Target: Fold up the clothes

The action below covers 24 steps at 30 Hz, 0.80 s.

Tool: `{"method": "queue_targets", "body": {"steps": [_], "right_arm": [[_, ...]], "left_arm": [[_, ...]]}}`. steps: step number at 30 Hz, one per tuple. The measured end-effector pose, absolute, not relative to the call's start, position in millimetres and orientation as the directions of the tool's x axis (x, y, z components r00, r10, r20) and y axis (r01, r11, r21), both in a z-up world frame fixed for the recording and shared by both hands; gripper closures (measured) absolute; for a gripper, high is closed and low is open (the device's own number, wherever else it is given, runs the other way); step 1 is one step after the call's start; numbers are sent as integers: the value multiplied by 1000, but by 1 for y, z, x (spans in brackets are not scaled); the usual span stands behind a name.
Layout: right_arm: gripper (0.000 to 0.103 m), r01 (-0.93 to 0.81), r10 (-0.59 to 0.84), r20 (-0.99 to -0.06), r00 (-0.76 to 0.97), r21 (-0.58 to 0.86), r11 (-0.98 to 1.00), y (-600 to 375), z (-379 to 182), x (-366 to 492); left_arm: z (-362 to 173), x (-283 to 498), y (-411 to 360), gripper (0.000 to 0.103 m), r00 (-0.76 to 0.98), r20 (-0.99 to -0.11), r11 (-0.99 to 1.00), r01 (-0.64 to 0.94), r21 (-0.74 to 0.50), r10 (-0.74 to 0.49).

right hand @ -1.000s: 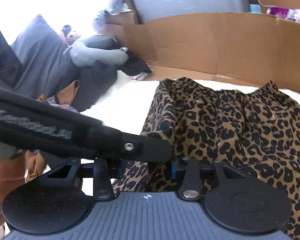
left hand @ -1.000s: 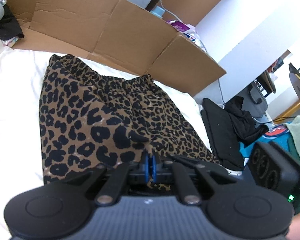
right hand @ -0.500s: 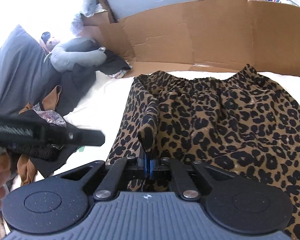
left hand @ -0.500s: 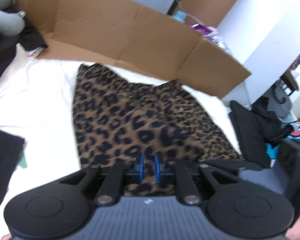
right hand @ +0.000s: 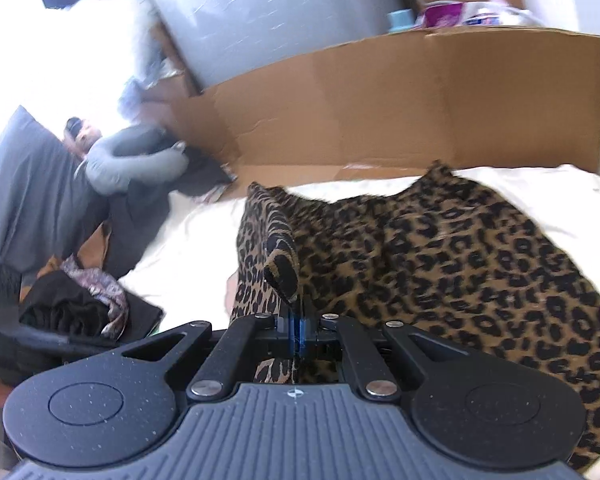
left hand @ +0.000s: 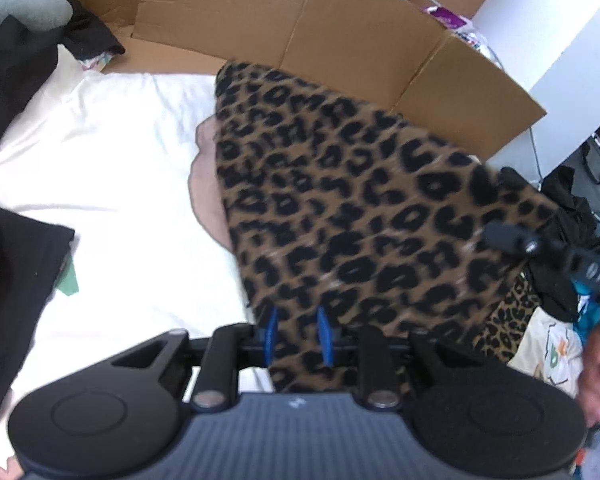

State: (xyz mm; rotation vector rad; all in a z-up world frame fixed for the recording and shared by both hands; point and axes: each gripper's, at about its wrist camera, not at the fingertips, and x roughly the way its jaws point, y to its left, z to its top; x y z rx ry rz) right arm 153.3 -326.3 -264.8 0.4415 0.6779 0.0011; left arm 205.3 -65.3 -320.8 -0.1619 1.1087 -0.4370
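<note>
Garment: a leopard-print garment (left hand: pixel 360 216) fills the centre and right of the left wrist view, lying on a white sheet (left hand: pixel 132 168); in the right wrist view it spreads from the centre to the right edge.

Left gripper: the left gripper (left hand: pixel 298 334) sits at the bottom centre of its view, its blue pads (left hand: pixel 272 334) parted with the near edge of the leopard cloth lying between them. The jaws have just been opening, and the pads do not look pressed onto the fabric, so this reads as a release.

Right gripper: the right gripper (right hand: pixel 296 334) sits at the lower centre of its view, jaws fully together and pinching a raised fold of the leopard cloth, which stands up in a peak just above the pads. The jaws have just been closing onto that fold.

Fold so far: in the left wrist view the cloth shows a straight left edge with pale shadow beneath it, and another leopard layer peeks out at the lower right, so it appears doubled over at least once.

Left to do: by my judgement the fold is partway; the pinched edge needs carrying across and laying flat, then the bundle smoothing.

Surroundings: flattened cardboard (left hand: pixel 340 28) stands along the top behind the sheet; a dark folded garment (left hand: pixel 16 296) lies at the left edge; a dark heap of clothing (left hand: pixel 568 208) sits at the right.

Other items: whether the dark garments need folding too cannot be told.
</note>
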Motion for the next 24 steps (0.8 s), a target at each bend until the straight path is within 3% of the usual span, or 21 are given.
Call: {"method": "queue_targets", "body": {"steps": [24], "right_arm": [[103, 466, -64, -654, 754, 463, 754, -441, -287, 71]], "left_arm": [[-342, 196, -81, 75, 289, -867, 894, 323, -310, -405]]}}
